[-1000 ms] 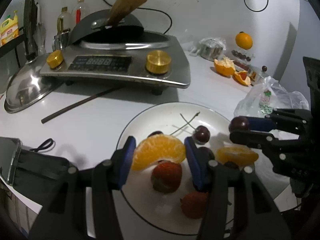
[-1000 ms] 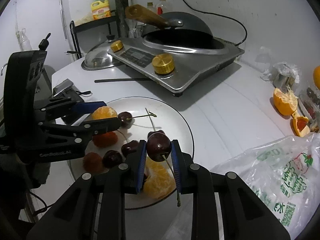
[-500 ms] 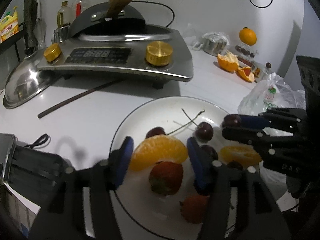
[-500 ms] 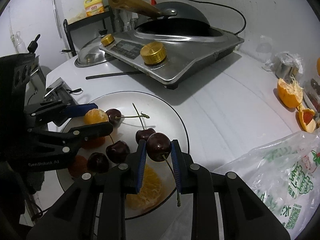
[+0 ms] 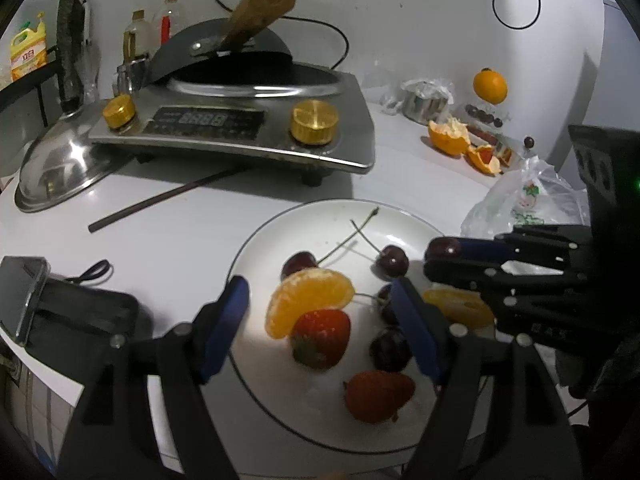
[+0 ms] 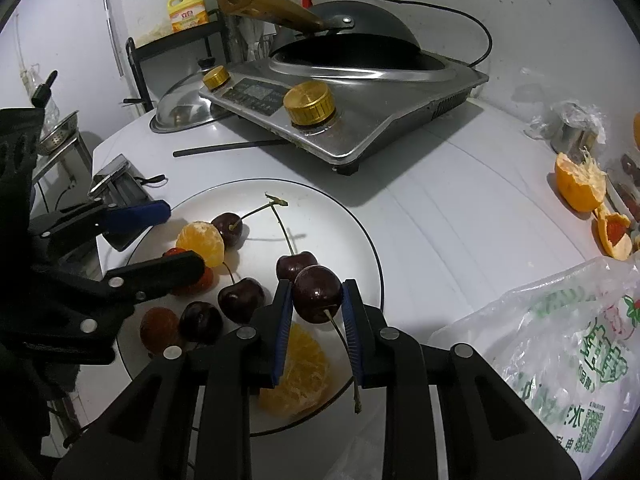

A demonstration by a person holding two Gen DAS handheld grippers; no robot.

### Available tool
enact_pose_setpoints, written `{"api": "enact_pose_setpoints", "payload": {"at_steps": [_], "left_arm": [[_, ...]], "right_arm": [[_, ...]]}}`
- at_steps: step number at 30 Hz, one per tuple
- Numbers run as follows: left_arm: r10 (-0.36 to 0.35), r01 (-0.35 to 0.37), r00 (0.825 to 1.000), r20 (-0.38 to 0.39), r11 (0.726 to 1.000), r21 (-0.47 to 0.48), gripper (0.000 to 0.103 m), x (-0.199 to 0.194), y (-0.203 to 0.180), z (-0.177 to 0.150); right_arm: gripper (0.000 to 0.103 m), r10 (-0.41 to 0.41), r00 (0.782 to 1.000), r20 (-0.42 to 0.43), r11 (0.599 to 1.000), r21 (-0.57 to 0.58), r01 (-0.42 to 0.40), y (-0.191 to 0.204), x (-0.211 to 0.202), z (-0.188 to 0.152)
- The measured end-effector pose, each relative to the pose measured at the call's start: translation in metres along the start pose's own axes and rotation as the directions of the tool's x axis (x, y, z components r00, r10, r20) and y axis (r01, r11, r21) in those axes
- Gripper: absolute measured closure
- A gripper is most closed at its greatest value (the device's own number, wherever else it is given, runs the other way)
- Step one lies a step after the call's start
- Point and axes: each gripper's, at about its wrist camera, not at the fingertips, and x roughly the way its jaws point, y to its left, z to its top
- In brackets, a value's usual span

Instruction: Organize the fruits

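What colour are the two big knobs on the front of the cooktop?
Gold, a brassy yellow. The knobs show best in the left wrist view, both facing the camera.

Green Chinese print shows on the plastic bag (image 6: pixel 568 344), but it can't be read. The yellow bottle (image 6: pixel 188 8) has a red label, too small to read.

White counter (image 5: pixel 168 240) under dim, cool light, brightest near the front. At its back, a steel induction cooker (image 5: pixel 240 128) with gold knobs as landmark. On it, a dark wok (image 6: pixel 344 48) with wooden handle. Left of the cooker, a steel lid (image 5: pixel 56 168); behind that, a black rack (image 6: pixel 160 44). Behind the cooker, a plain white wall (image 5: pixel 400 20) with a dangling black cable (image 5: pixel 516 4).
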Motion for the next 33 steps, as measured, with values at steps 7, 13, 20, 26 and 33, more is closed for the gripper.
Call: {"api": "enact_pose_setpoints", "payload": {"at_steps": [7, 13, 20, 26, 33], "left_arm": [[0.006, -0.007, 1.0, 0.016, 1.0, 0.009, 0.028, -0.013, -0.003, -0.002], [0.008, -0.009, 0.999, 0.034, 1.0, 0.018, 0.028, -0.025, -0.009, -0.002], [0.005, -0.008, 0.998, 0.065, 0.999, 0.041, 0.028, -0.046, -0.024, -0.003], [0.0, -0.006, 0.995, 0.1, 0.998, 0.058, 0.024, -0.065, -0.042, -0.002], [-0.013, 0.001, 0.986, 0.168, 0.998, 0.068, 0.006, -0.095, -0.065, 0.0]], "right_arm": [[0.064, -0.013, 1.0, 0.023, 1.0, 0.016, 0.013, 0.002, -0.01, 0.001], [0.063, -0.022, 0.999, 0.048, 1.0, 0.013, 0.021, 0.006, -0.027, 0.0], [0.062, -0.042, 0.995, 0.095, 0.999, 0.014, 0.041, 0.01, -0.058, -0.004], [0.062, -0.07, 0.988, 0.138, 0.997, 0.024, 0.068, 0.011, -0.09, -0.014], [0.057, -0.114, 0.971, 0.208, 0.993, 0.045, 0.107, 0.01, -0.137, -0.027]]}}
